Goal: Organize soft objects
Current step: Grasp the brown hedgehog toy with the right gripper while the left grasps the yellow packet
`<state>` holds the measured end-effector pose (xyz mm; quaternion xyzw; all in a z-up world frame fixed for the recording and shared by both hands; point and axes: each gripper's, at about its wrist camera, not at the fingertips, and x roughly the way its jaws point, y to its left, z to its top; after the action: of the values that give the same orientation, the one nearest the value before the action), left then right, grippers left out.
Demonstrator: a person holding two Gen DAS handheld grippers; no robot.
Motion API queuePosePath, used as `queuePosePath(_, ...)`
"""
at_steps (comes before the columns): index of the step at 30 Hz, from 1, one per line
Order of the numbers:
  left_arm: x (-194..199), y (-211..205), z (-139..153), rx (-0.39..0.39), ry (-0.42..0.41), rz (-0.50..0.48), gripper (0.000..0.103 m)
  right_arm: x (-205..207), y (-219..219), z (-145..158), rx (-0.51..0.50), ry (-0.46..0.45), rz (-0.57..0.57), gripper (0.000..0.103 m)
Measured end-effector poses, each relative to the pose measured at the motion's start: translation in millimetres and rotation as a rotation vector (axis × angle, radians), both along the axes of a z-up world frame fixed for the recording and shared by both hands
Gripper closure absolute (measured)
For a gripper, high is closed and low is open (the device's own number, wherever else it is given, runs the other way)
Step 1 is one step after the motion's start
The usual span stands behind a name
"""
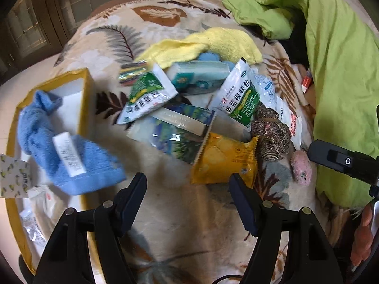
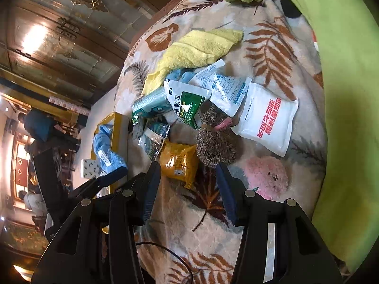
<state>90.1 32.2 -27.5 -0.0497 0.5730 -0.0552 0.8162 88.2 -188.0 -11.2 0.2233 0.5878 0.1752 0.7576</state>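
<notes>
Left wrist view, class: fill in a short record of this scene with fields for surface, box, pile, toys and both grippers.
surface: leaf-patterned blanket
box: yellow box, holding a blue towel
pile: yellow towel, sachets, yellow snack packet
toys: brown plush hedgehog, pink plush beside it
left gripper: open, empty
right gripper: open, empty, near the hedgehog

A crumpled blue towel [image 1: 59, 142] drapes over the yellow box [image 1: 85, 90] (left of frame); yellow towel [image 1: 213, 45] bunched at upper centre.
</notes>
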Motion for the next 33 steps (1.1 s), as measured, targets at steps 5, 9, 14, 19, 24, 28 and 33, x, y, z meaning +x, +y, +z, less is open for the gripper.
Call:
queuePosePath(5, 3.2, -5.1, -10.2, -0.047, 0.043, 0.069, 0.031, 11.4, 3.2, -0.1, -0.013, 0.003, 0.003, 0.054)
queuePosePath(9, 4.8, 2.5, -9.8, -0.107, 0.056, 0.208, 0.031, 18.4, 4.6, -1.0, -0.012, 0.007, 0.006, 0.054)
queuePosePath(14, 6.2, 6.6, -14.9, -0.167, 0.102, 0.338, 0.031, 21.5, 1.1, -7.5, 0.005, 0.026, 0.003, 0.049)
queuePosePath(19, 7.4, 2.8, -26.4, -0.245, 0.168, 0.456, 0.031, 27.9, -0.2, -14.6, -0.015, 0.021, -0.021, 0.048)
queuePosePath(24, 8.5, 4.7, -30.4, -0.267, 0.161, 0.606, 0.031, 36.4, -4.1, -29.6, -0.025, 0.045, -0.045, 0.048)
queuePosePath(28, 14.2, 2.8, -35.6, -0.289, 0.167, 0.679, 0.030, 39.9, -5.6, -42.8, -0.026, 0.066, -0.061, 0.048)
queuePosePath(33, 20.7, -7.6, -38.7, -0.259, 0.160, 0.731, 0.024, 42.5, -3.8, -53.0, -0.013, 0.073, -0.067, 0.048)
